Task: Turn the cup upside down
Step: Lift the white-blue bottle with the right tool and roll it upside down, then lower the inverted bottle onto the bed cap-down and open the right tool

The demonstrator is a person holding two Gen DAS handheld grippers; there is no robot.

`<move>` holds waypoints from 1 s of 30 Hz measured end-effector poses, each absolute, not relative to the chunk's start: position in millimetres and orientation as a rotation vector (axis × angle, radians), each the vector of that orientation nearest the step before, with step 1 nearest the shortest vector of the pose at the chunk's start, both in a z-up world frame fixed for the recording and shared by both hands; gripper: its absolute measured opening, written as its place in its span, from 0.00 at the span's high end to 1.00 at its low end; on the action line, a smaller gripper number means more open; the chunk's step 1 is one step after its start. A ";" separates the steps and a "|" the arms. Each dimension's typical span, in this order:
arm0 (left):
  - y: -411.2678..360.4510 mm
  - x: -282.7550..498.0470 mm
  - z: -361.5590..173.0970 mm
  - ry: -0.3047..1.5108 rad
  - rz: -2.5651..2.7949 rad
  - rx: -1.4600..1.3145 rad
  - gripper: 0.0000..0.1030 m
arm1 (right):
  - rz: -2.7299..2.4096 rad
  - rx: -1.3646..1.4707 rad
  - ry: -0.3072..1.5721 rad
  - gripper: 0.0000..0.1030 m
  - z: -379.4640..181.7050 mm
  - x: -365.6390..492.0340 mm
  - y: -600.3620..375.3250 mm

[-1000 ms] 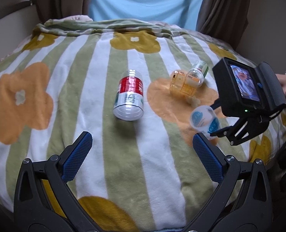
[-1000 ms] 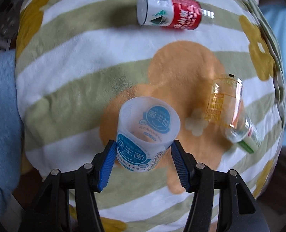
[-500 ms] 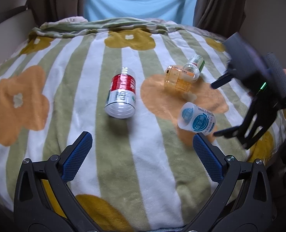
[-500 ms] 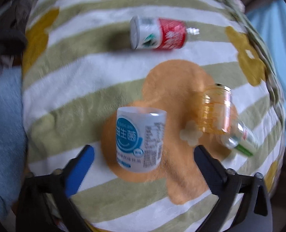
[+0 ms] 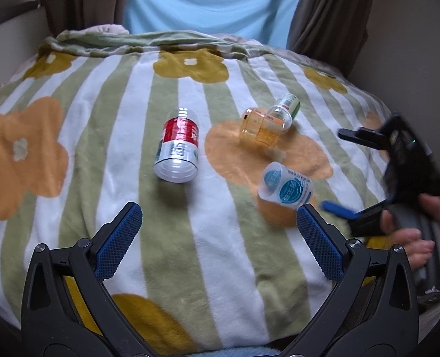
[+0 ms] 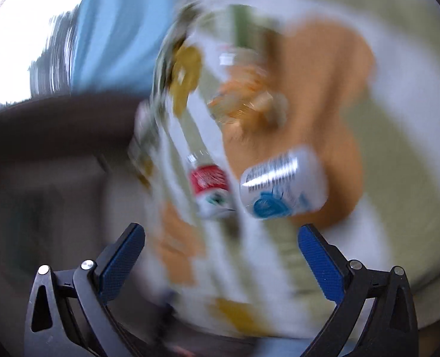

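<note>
Ahead of the right gripper (image 6: 221, 263) and a little toward its right-hand finger: the cup (image 6: 282, 189), free on the blanket (image 6: 404, 136), touching neither pad. Fingers spread wide, nothing between them. Right wrist view heavily smeared, so exact tilt hard to read there.

Clearer from the left wrist view: cup (image 5: 285, 189) tipped onto its side, or leaning steeply, closed base turned toward the left gripper (image 5: 219, 239), long axis running up and left from the right gripper's (image 5: 343, 175) blue pad. Cannot tell whether the rim sits flat on the cloth. Judged not yet settled upside down.

Left gripper also spread wide and empty, hanging low over the near edge of the blanket; cup just beyond its right fingertip, outside the gap. Right gripper, held in a hand (image 5: 428, 232), nearer to the cup and already facing it, so likely the one to act.

Further out from both sets of fingers, well apart from the cup: a red-and-white bottle (image 5: 178, 145) on its side, and an amber jar (image 5: 258, 131) touching a small clear bottle (image 5: 282, 113).

Likely need: re-grip across the cup's sides, square to that long axis, then stand it rim down; soft cloth may let it topple.
</note>
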State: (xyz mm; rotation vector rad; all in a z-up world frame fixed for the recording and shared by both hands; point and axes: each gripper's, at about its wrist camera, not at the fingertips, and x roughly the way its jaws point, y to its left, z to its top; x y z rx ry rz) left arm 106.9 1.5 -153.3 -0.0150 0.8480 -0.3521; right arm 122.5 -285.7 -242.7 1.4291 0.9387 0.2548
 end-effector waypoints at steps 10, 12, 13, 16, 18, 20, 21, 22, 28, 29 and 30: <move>15.9 100.2 -148.7 0.852 -0.365 0.029 0.00 | -0.052 1.966 0.631 0.00 -321.3 108.5 -239.4; 16.1 101.7 -149.4 0.854 -0.368 0.026 0.00 | -0.115 1.979 0.608 0.00 -324.2 113.4 -238.7; 16.3 102.5 -150.1 0.854 -0.370 0.022 0.00 | -0.144 1.987 0.594 0.04 -325.1 114.6 -239.9; 18.0 104.1 -152.6 0.856 -0.372 0.012 0.00 | -0.197 2.023 0.570 0.20 -336.3 122.8 -237.2; 19.0 105.0 -154.6 0.861 -0.373 0.006 0.00 | -0.212 2.027 0.577 0.32 -340.3 125.3 -238.4; 20.2 106.9 -157.0 0.868 -0.370 0.003 0.00 | -0.217 2.019 0.590 0.42 -343.1 126.6 -236.7; 20.7 107.5 -157.9 0.871 -0.368 0.002 0.00 | -0.216 2.016 0.592 0.42 -344.2 124.8 -236.8; 20.5 108.2 -158.2 0.872 -0.368 0.002 0.00 | -0.214 2.010 0.590 0.43 -342.3 117.8 -239.5; 21.5 108.2 -157.8 0.865 -0.357 -0.004 0.00 | -0.140 1.846 0.631 0.43 -324.0 115.7 -243.7; 21.6 108.4 -157.7 0.863 -0.355 -0.009 0.00 | -0.106 1.761 0.646 0.43 -312.7 118.4 -246.4; 21.0 108.4 -157.5 0.861 -0.356 -0.014 0.00 | -0.076 1.658 0.668 0.43 -300.0 121.4 -249.1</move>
